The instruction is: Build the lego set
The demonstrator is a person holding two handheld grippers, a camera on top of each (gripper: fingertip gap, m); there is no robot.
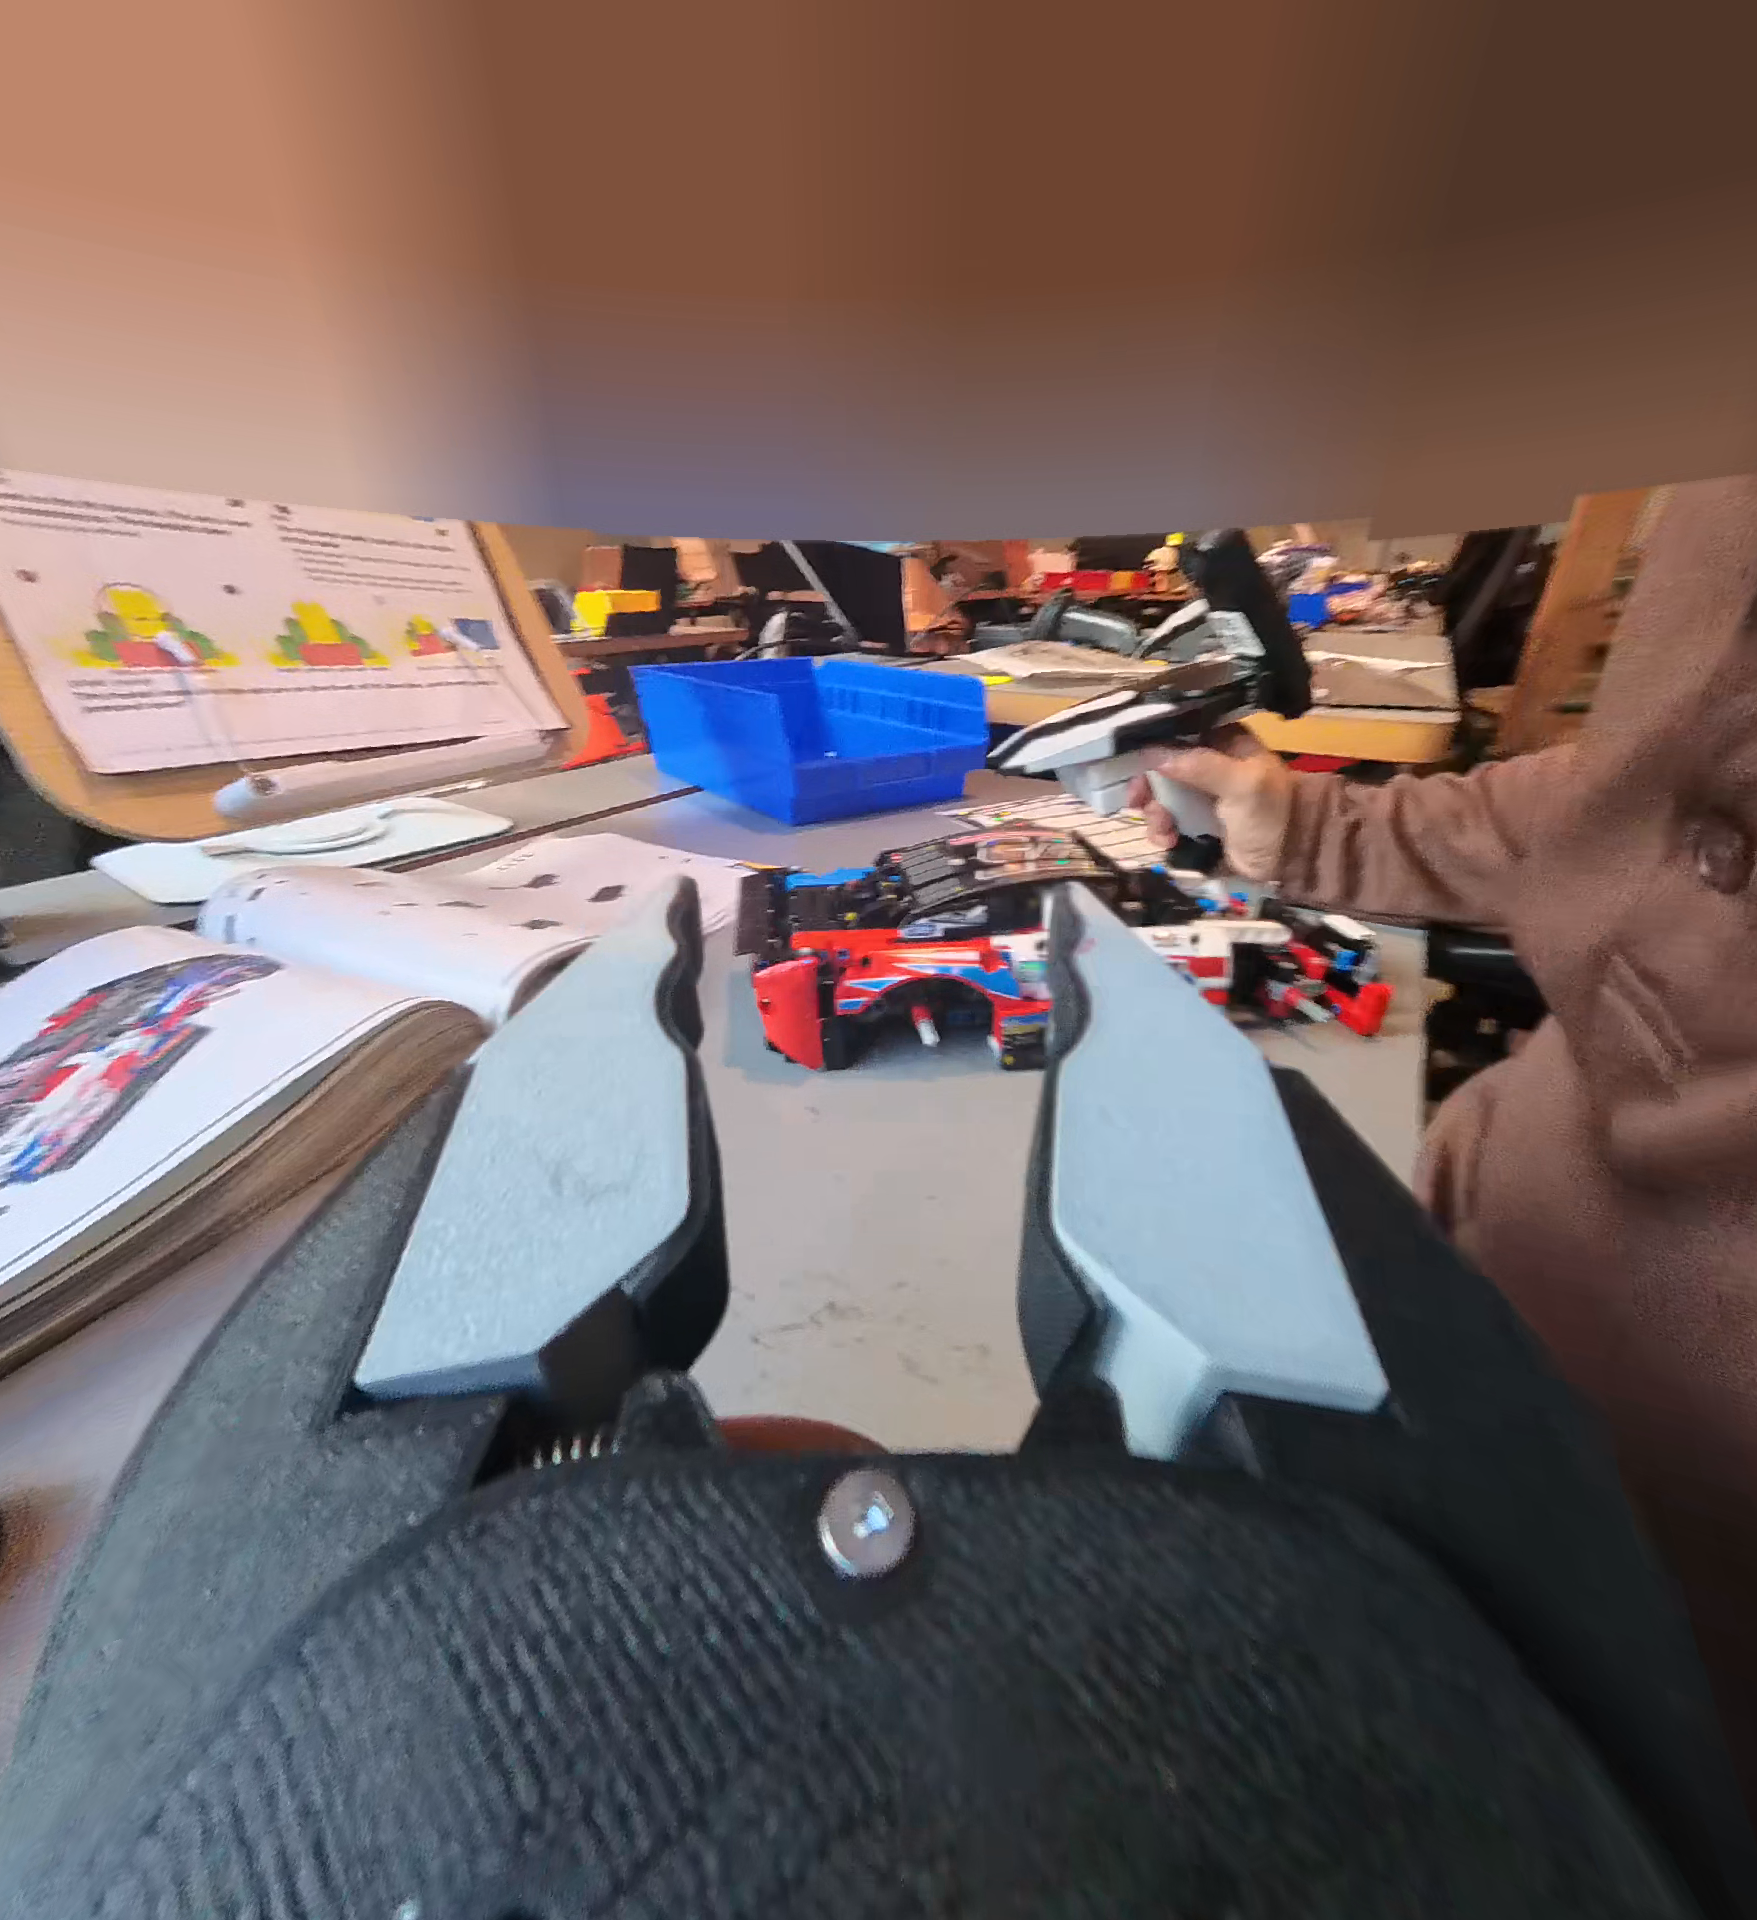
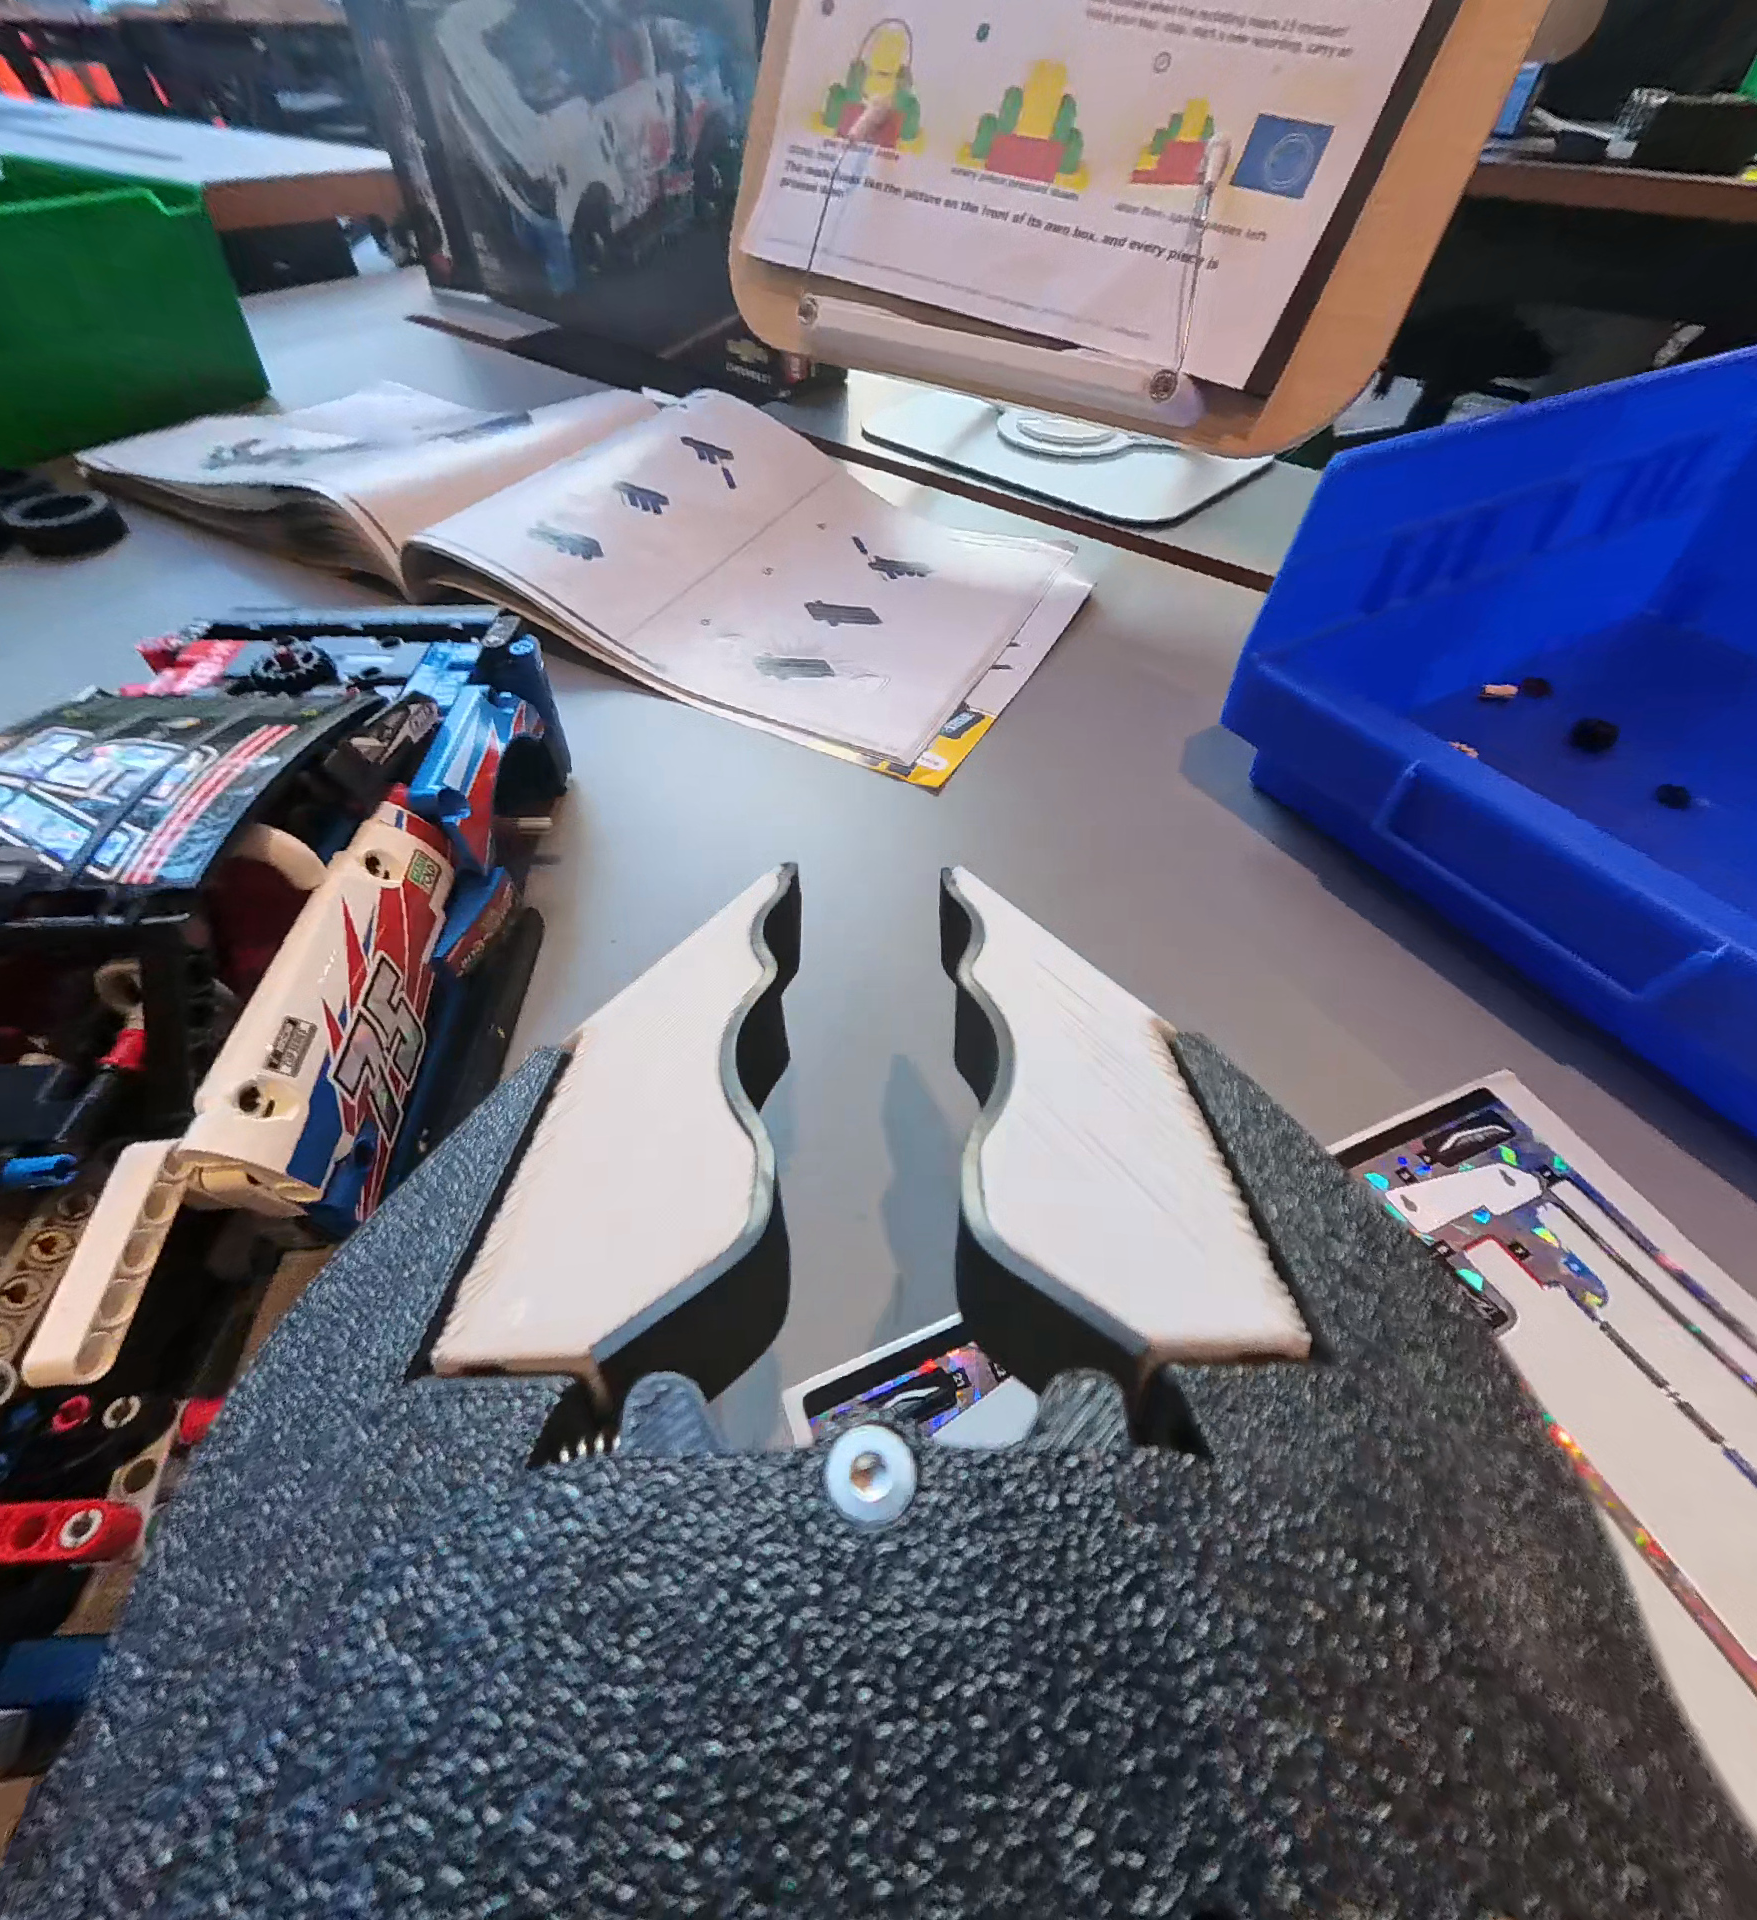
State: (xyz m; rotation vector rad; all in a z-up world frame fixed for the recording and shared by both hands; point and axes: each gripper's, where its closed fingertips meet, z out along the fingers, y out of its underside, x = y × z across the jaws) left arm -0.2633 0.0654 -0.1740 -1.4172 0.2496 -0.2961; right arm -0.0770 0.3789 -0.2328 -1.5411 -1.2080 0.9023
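The left gripper, grey-fingered on a black textured body, hovers low over the grey table with its fingers spread wide and nothing between them. Just beyond its tips sits the partly built red, white and blue lego race car, side-on, axle pins bare in the wheel arch. To its left an open instruction booklet lies flat.

The right gripper, white-fingered, is held up in a brown-sleeved hand and tilts down toward bare table, fingers apart and empty. The car is at its left, a glittery sticker sheet under and to its right.

Farther right stands the blue plastic bin, holding a few small loose pieces, black, green and tan, scattered on its floor. Behind the booklet a wooden stand with a printed sheet is propped upright, the set's box to its left, black tyres and a green bin at far left.
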